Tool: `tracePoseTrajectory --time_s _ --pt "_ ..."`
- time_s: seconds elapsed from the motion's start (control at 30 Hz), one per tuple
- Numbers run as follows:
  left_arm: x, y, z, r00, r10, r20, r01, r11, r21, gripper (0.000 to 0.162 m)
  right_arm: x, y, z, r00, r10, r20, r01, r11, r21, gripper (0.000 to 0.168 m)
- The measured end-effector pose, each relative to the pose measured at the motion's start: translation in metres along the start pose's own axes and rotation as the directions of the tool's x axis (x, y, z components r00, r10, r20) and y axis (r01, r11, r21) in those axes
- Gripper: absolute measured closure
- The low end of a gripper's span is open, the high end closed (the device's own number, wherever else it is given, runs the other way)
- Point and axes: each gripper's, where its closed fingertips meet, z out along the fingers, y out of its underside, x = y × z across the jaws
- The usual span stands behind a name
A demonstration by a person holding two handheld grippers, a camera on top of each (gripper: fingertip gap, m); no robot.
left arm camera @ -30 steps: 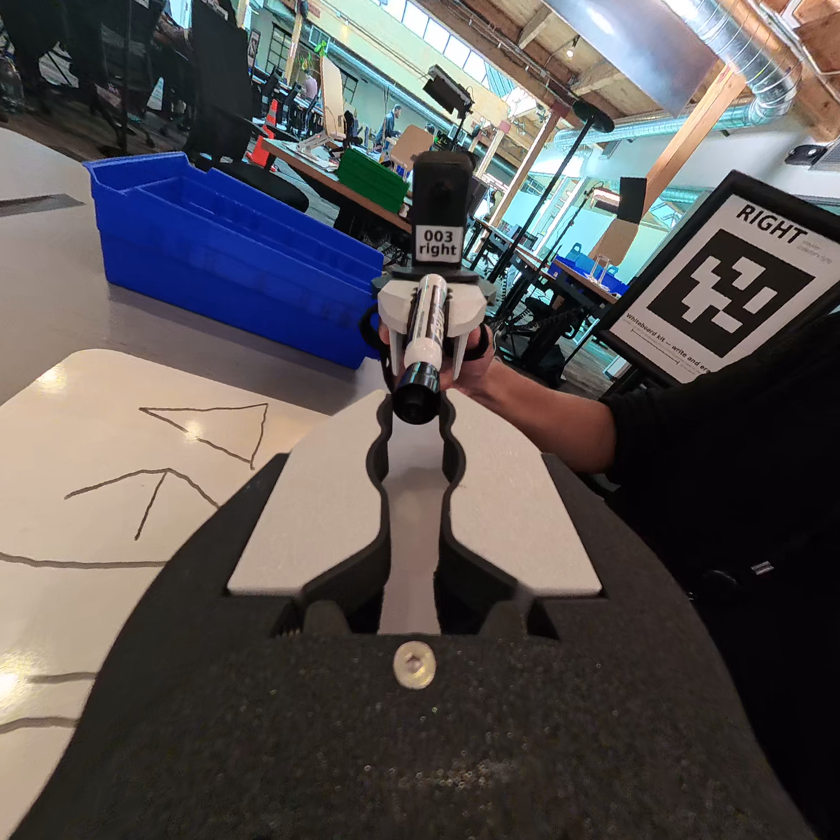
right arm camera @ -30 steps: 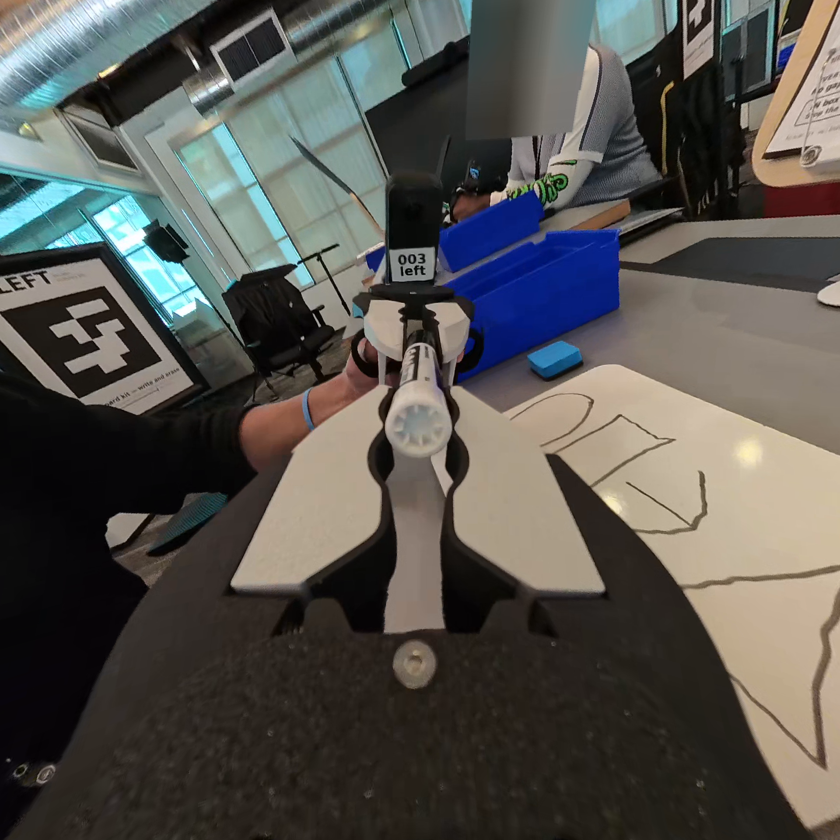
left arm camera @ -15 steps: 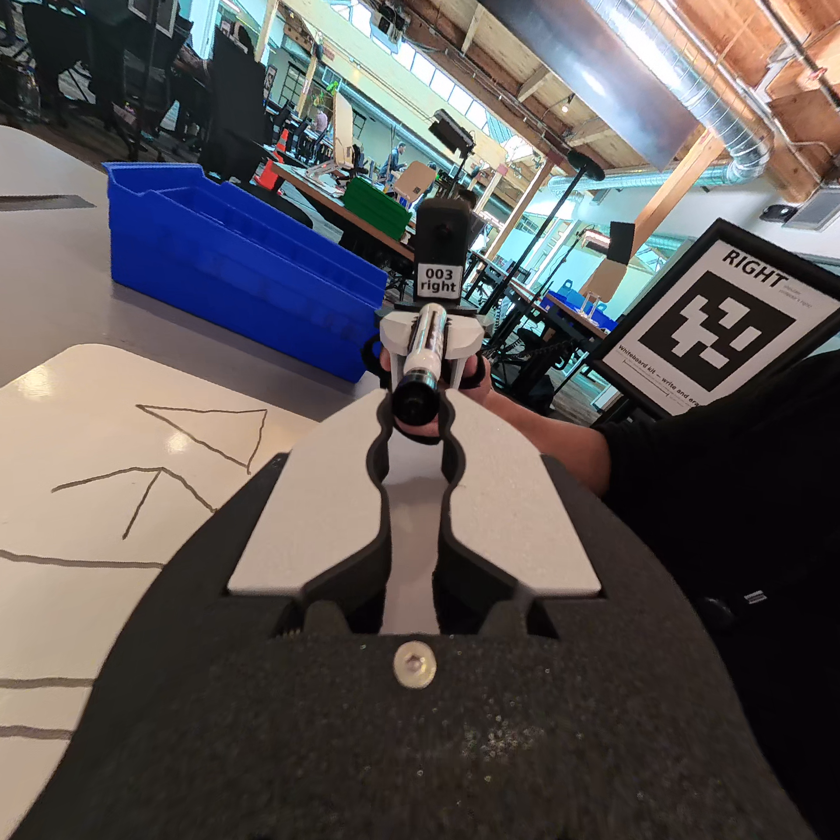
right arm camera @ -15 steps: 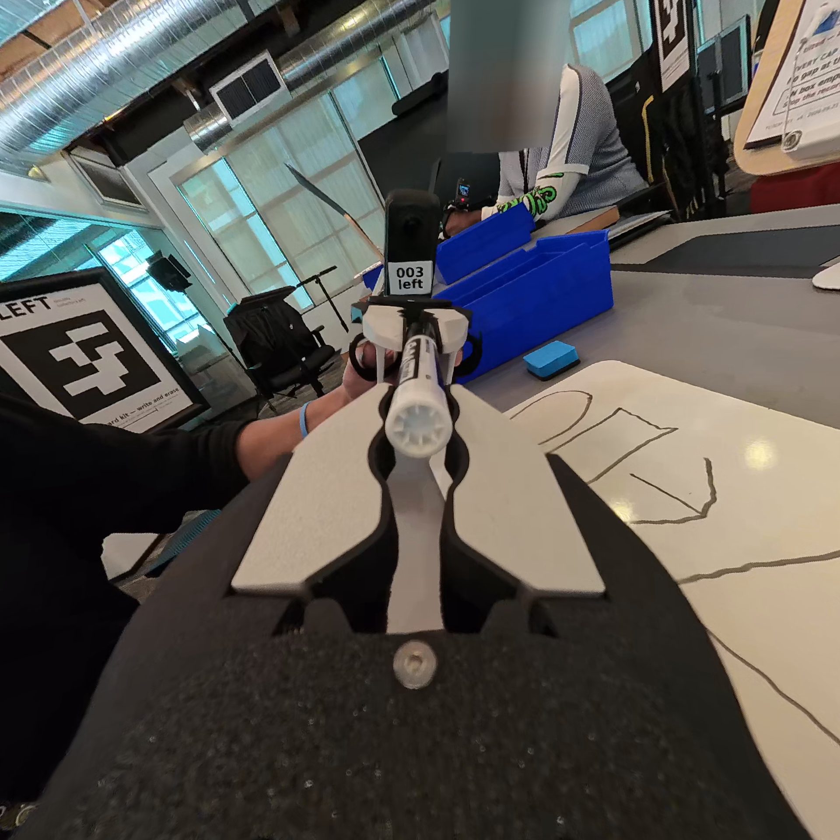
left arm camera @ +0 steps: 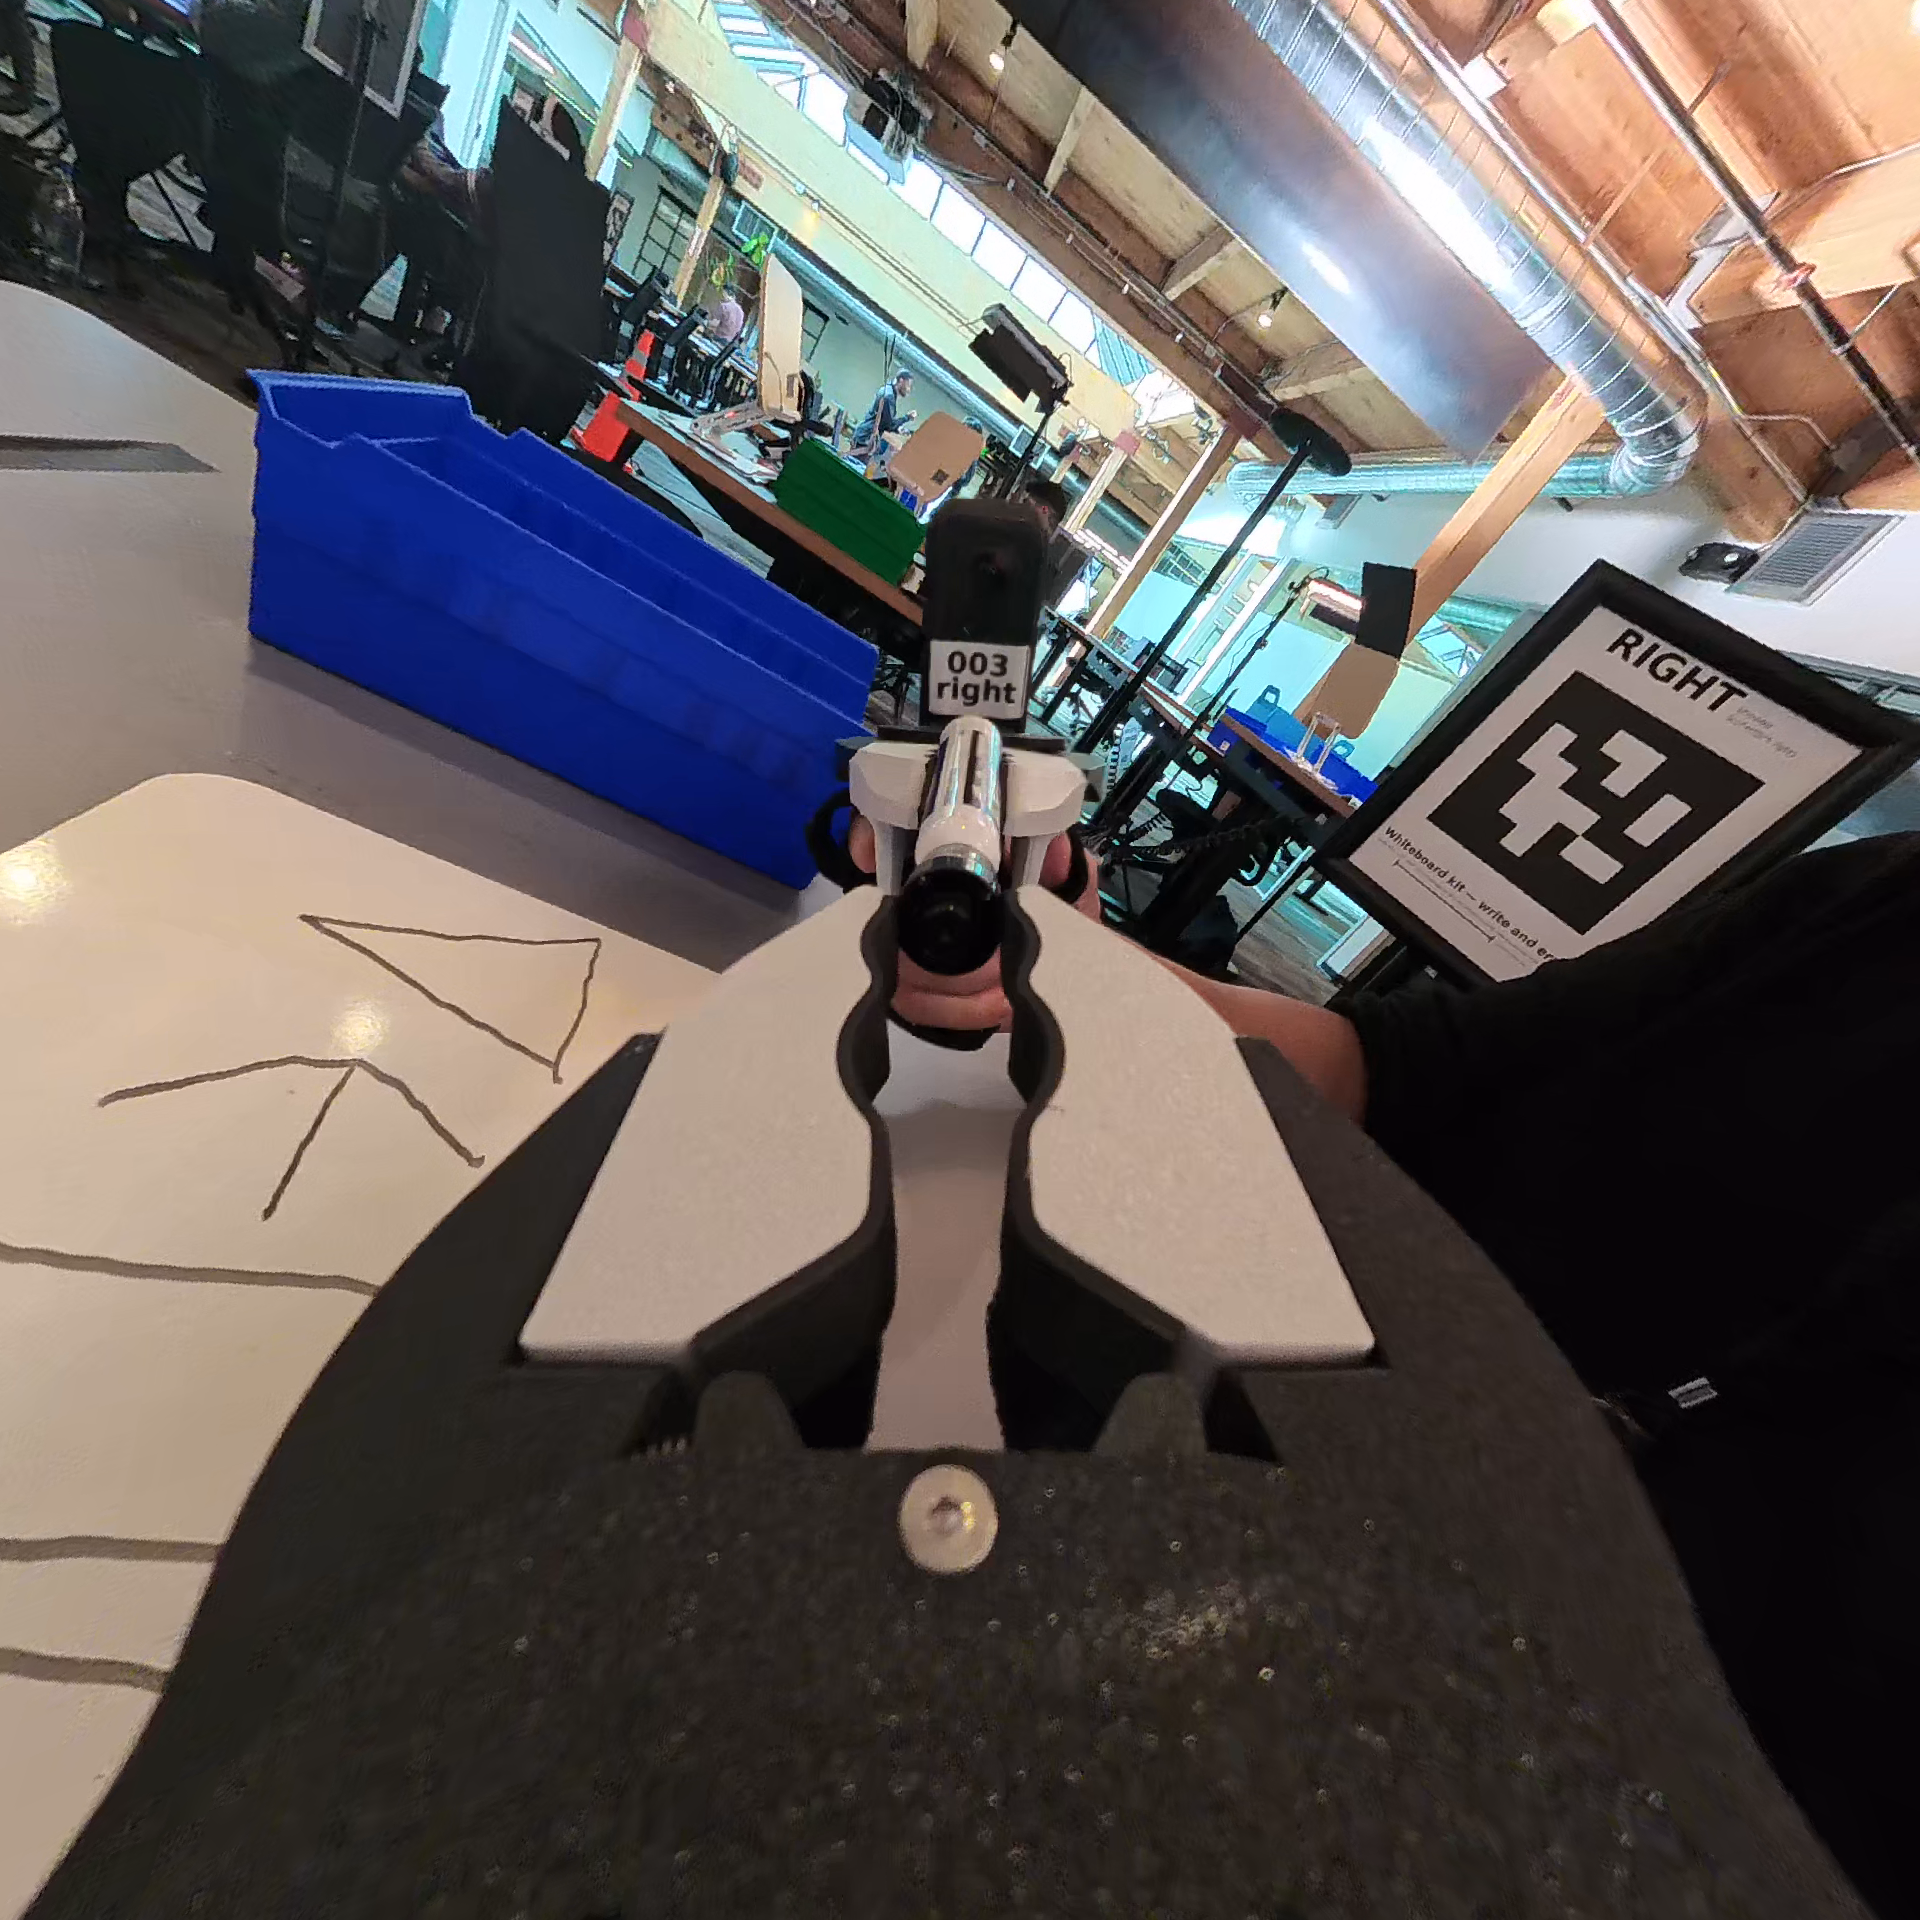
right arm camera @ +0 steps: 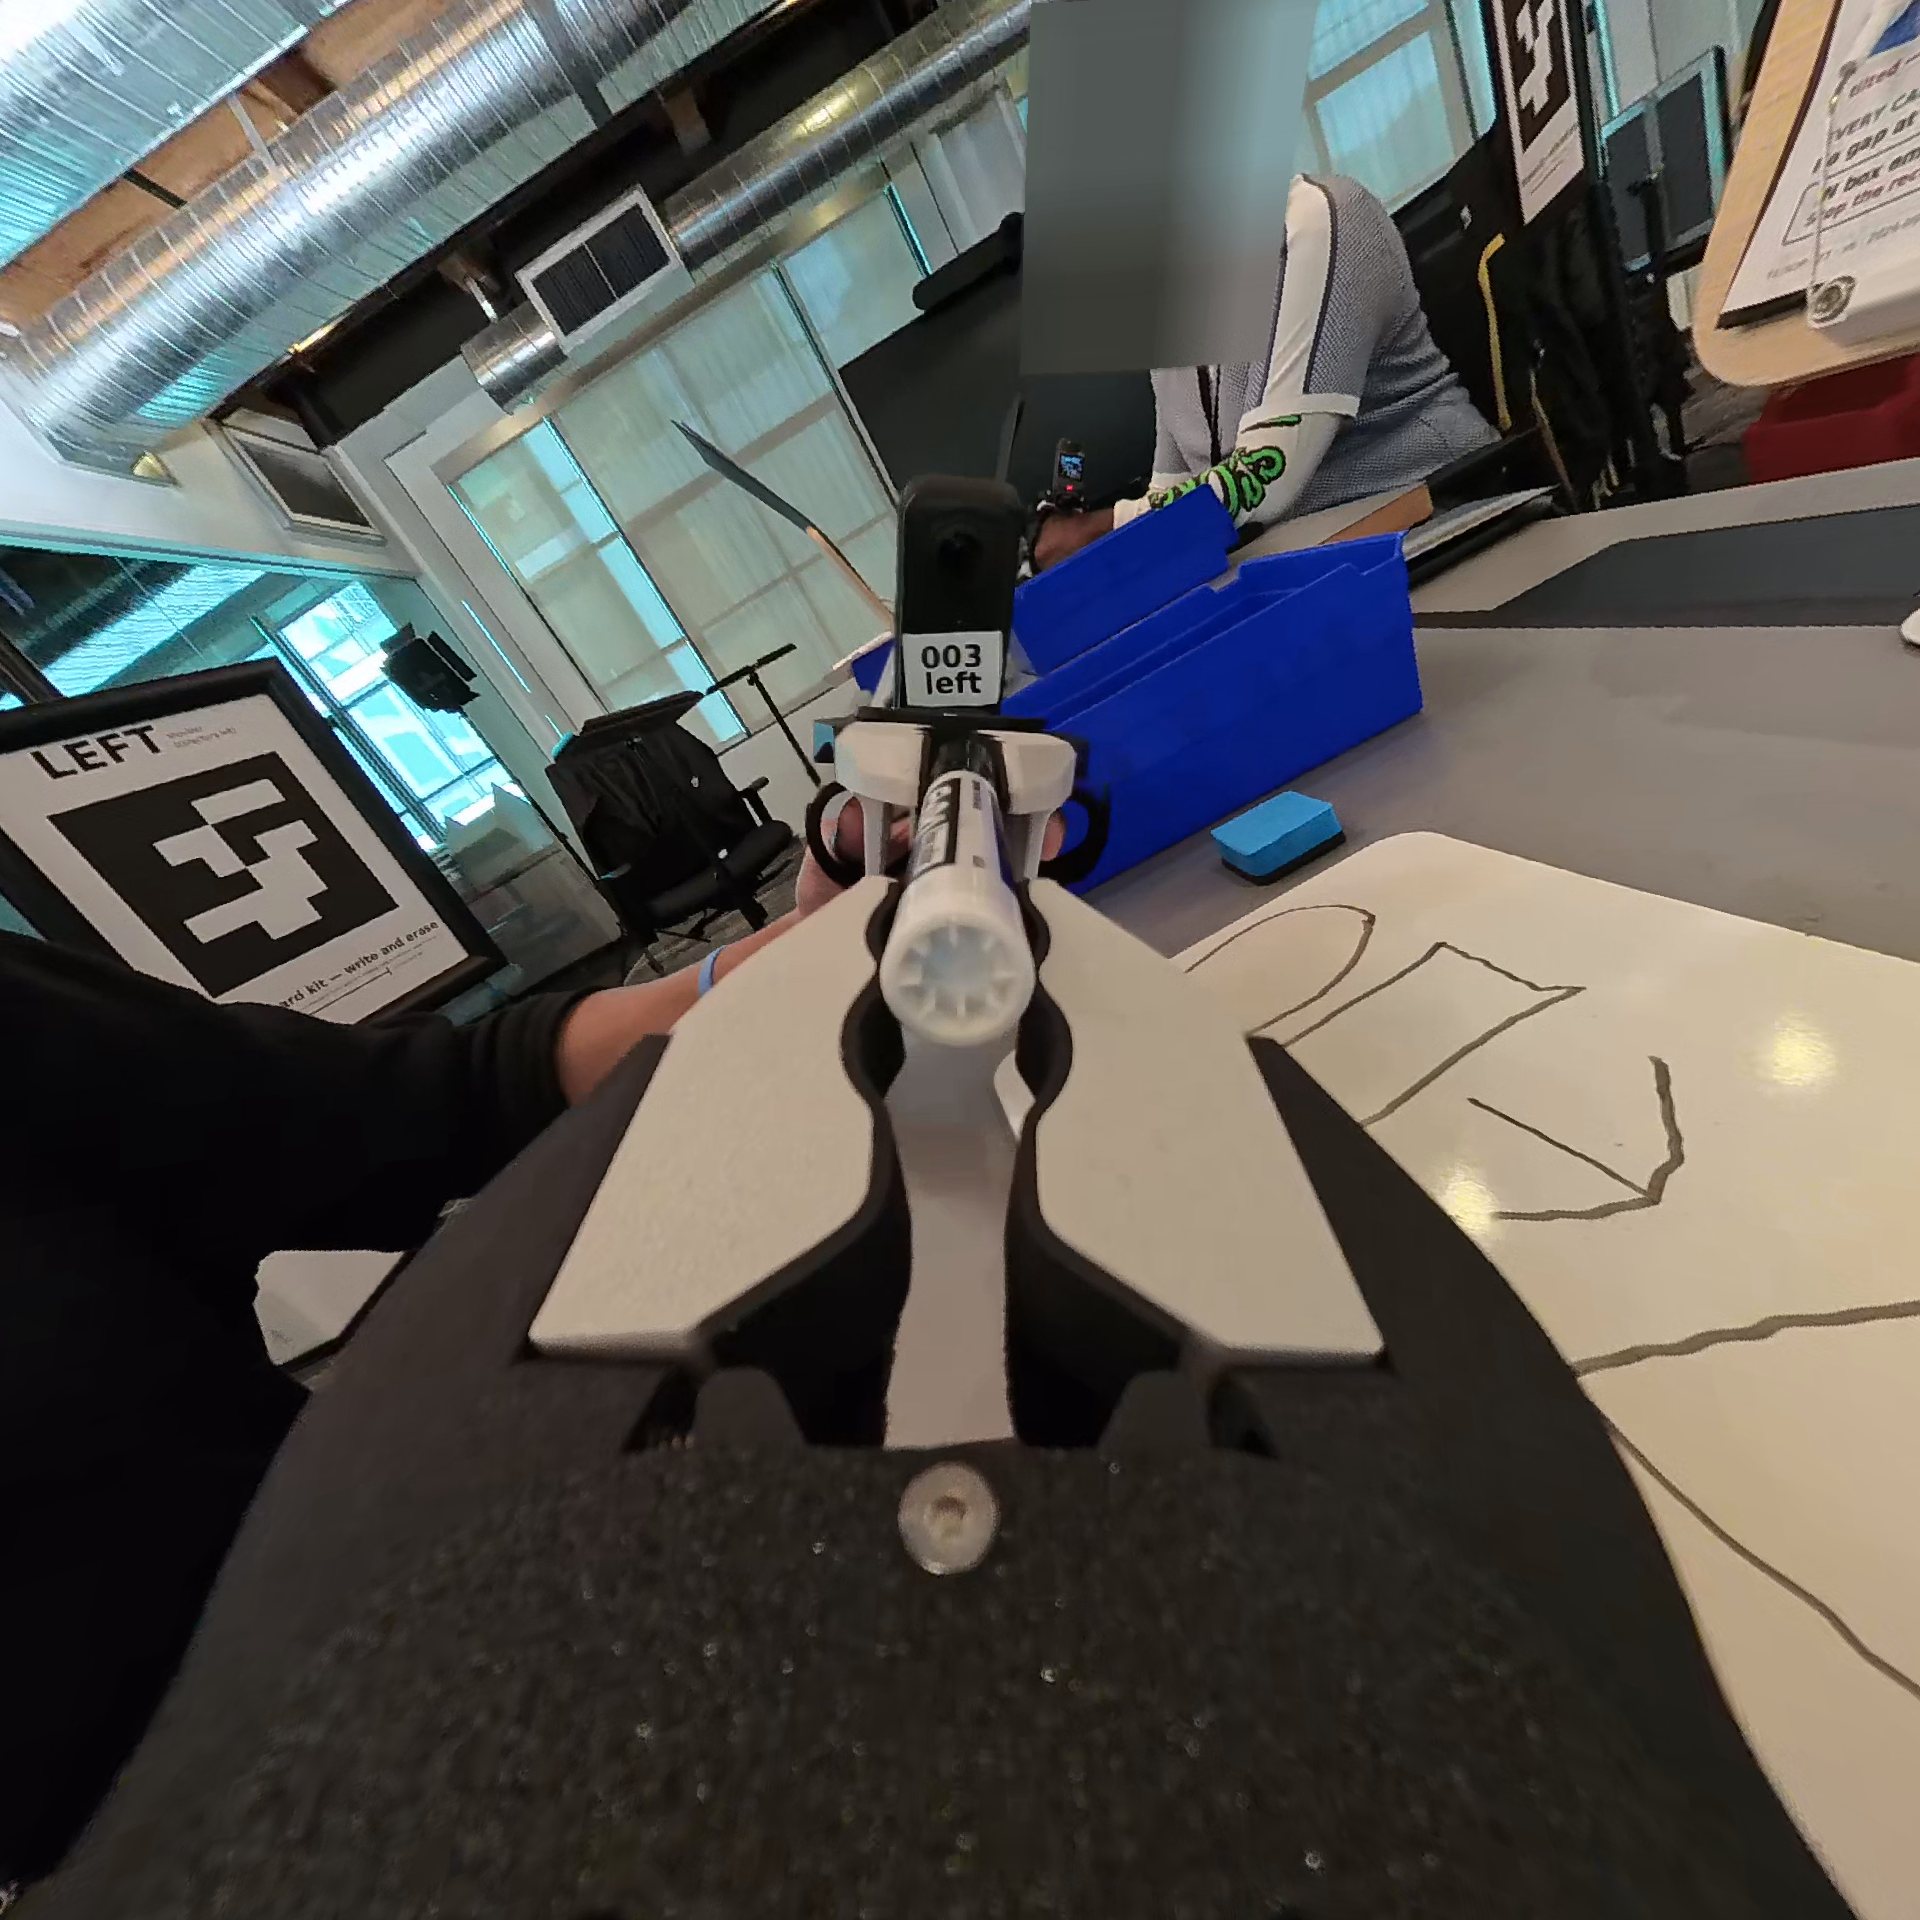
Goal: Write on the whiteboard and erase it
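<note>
The marker (right arm camera: 951, 914) runs straight between the two grippers, its long axis along both sets of fingers: the right gripper (right arm camera: 954, 997) clamps the white barrel end, while the left gripper (left arm camera: 948, 935) closes around the black cap end (left arm camera: 945, 920). Judging by this, capping or uncapping along that axis comes next. The whiteboard (right arm camera: 1558, 1091), already bearing lines, lies below and to the right gripper's right. The blue eraser (right arm camera: 1276, 836) rests beyond it, beside the blue bin (right arm camera: 1247, 717); nothing blocks the way.
</note>
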Motion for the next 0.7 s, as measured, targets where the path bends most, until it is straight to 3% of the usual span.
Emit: tracePoseTrajectory --time_s 0.4,0.53,0.7 --pt "0.001 -0.013 0.005 0.997 -0.049 -0.054 0.055 0.990 0.127 0.144 0.001 -0.006 0.001 1.000 0.020 0.010 -0.021 0.995 0.099 0.149" --pt "0.001 -0.004 0.012 0.999 -0.029 -0.032 0.032 0.996 0.080 0.144 0.001 -0.019 -0.003 0.999 0.032 0.011 -0.034 0.975 0.218 0.150" --pt "0.001 -0.008 0.019 0.999 -0.032 -0.003 0.032 0.993 0.113 0.144 0.001 -0.026 -0.009 1.000 0.021 0.004 -0.021 0.972 0.236 0.150"
